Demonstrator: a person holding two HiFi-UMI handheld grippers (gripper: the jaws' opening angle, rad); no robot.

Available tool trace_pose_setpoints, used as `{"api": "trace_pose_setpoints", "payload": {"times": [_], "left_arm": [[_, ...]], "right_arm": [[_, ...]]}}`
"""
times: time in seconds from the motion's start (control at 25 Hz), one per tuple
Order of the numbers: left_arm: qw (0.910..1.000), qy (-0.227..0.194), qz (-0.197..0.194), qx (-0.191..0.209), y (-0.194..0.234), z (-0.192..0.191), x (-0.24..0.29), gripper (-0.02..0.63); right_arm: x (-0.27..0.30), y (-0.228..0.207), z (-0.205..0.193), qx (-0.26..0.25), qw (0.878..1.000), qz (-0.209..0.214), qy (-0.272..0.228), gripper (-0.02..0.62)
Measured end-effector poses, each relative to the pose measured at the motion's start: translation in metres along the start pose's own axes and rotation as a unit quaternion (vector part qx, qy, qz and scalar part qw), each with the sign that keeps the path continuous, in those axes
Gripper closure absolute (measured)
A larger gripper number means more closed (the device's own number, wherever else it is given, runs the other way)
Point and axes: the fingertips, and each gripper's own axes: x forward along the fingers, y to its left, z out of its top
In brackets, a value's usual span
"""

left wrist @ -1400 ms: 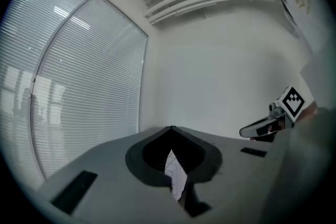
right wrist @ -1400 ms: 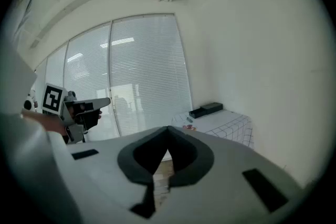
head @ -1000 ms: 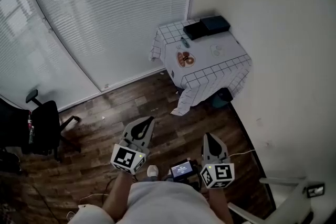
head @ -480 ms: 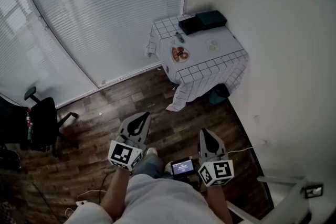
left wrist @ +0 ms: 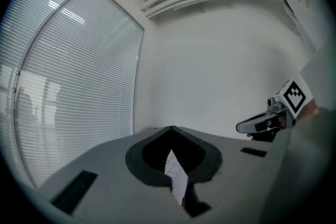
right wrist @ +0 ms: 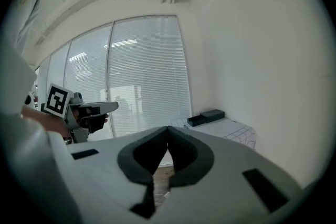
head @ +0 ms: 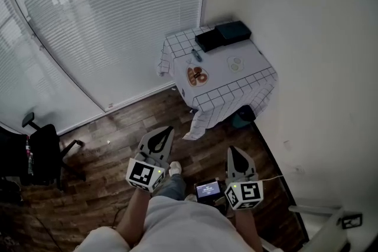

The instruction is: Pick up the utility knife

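Lying at twelve o'clock, the small bluish utility knife (head: 196,56) looks light, rigid: grasp mid-handle. Left gripper (head: 166,131), right gripper (head: 231,151) both closed, empty.

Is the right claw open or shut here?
Shut. The right claw has its tips touching, with nothing between them.

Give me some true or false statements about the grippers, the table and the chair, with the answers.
1. The left gripper and the right gripper are both shut and empty. True.
2. The right gripper holds the knife. False: it lies on the table, near the boxes.
3. Two dark boxes sit on the table. True.
4. The chair stands right of the table. False: it stands far to its left in the head view.
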Motion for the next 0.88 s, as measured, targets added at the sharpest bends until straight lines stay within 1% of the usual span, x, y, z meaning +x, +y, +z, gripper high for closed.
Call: {"api": "trace_pose_setpoints", "payload": {"times": [0.16,0.48,0.64,0.76,0.88], "left_arm": [[1.0000,-0.009,-0.002,0.002,0.035,0.008,0.029,0.601],[1.0000,-0.003,0.000,-0.008,0.105,0.004,0.067,0.601],[0.9999,-0.001,-0.001,-0.012,0.127,-0.002,0.081,0.601],[0.9999,-0.001,-0.004,-0.013,0.135,-0.005,0.089,0.601],[0.9999,0.001,0.006,-0.011,0.146,-0.005,0.099,0.601]], "right_arm": [[0.043,-0.012,0.006,-0.003,1.000,-0.013,0.010,0.589],[0.124,-0.006,0.020,0.008,1.000,-0.009,0.014,0.589],[0.149,-0.007,0.023,0.017,1.000,-0.019,0.016,0.589],[0.161,-0.010,0.027,0.020,0.999,-0.030,0.015,0.589],[0.172,-0.012,0.031,0.014,0.999,-0.025,0.018,0.589]]}}
